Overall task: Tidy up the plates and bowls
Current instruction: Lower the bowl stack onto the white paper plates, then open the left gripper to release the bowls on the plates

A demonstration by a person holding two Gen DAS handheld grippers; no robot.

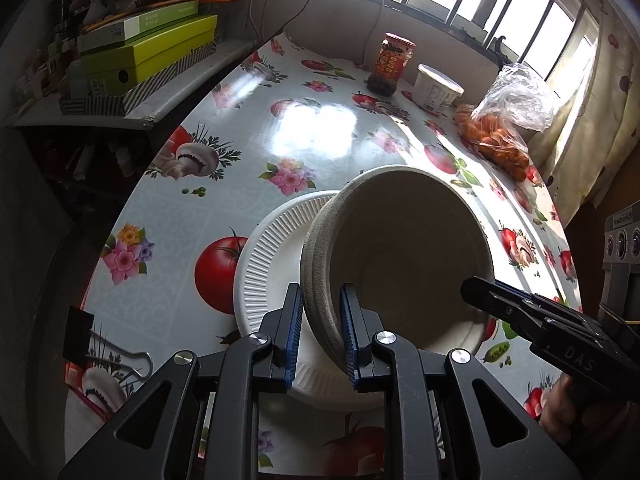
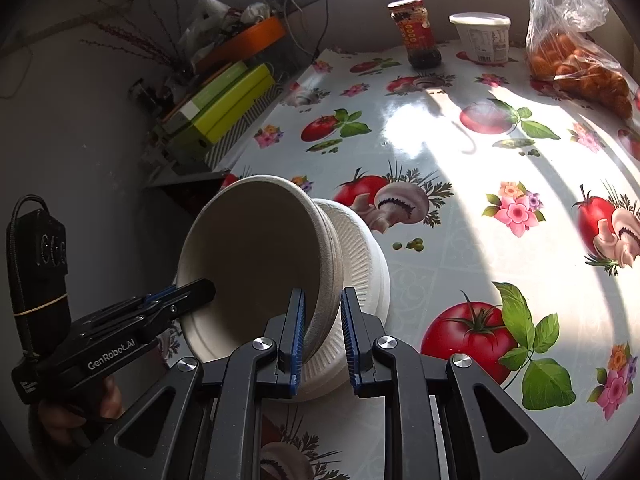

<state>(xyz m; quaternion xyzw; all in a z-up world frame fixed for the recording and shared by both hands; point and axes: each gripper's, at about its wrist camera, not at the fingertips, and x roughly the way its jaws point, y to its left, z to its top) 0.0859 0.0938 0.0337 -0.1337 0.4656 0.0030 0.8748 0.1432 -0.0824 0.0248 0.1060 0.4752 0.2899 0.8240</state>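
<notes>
A stack of nested beige bowls (image 1: 400,248) (image 2: 256,248) is tilted on its side above a stack of white ribbed plates (image 1: 260,264) (image 2: 368,264) on the flowered table. My left gripper (image 1: 320,332) is shut on the bowls' rim nearest its camera, one pad inside and one outside. My right gripper (image 2: 322,336) is shut on the opposite rim in the same way. Each wrist view also shows the other gripper: the right gripper (image 1: 476,292) reaches in from the right and the left gripper (image 2: 200,290) from the left. The bowls hide part of the plates.
At the table's far end stand a red-lidded jar (image 1: 390,64) (image 2: 416,32), a white tub (image 1: 436,88) (image 2: 480,36) and a bag of orange fruit (image 1: 496,136) (image 2: 576,64). A binder clip (image 1: 120,356) lies by the near left edge. Green boxes (image 1: 148,52) fill a shelf at the left.
</notes>
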